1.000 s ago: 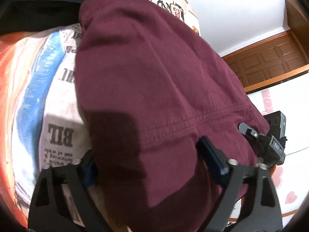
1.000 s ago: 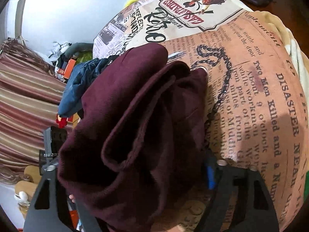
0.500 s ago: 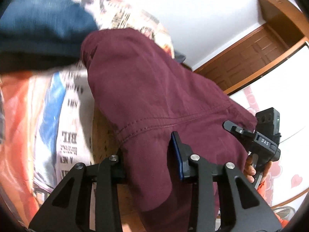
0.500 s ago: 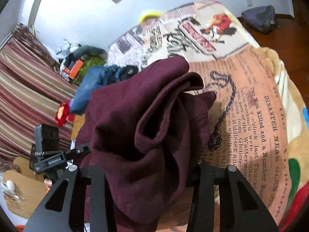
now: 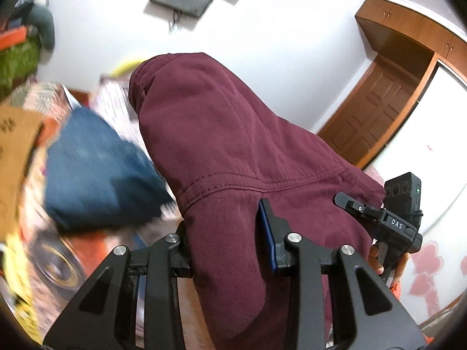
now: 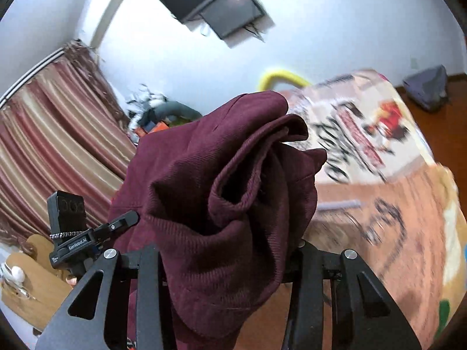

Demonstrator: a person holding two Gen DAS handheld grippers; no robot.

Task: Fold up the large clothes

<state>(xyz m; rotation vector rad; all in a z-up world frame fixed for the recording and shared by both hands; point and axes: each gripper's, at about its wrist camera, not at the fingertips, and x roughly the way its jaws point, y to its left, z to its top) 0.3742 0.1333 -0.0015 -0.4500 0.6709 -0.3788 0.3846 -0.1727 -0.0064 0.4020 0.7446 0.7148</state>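
A large maroon garment (image 5: 221, 145) hangs between both grippers, lifted above the bed. My left gripper (image 5: 227, 233) is shut on one edge of it, near a stitched seam. My right gripper (image 6: 227, 256) is shut on a bunched, folded part of the same garment (image 6: 221, 175). The right gripper also shows at the right of the left wrist view (image 5: 394, 221), and the left gripper at the left of the right wrist view (image 6: 84, 233). The cloth hides the fingertips.
A bed with a newspaper-print cover (image 6: 379, 175) lies below. A blue garment (image 5: 96, 169) lies on it. Striped curtains (image 6: 58, 134) hang at the left, a wall screen (image 6: 227, 5) is above, a wooden door (image 5: 379, 108) at the right, a grey bag (image 6: 429, 87) on the floor.
Both grippers closed on the maroon garment and lifted it up off the bed; the views now tilt up toward the wall and screen.
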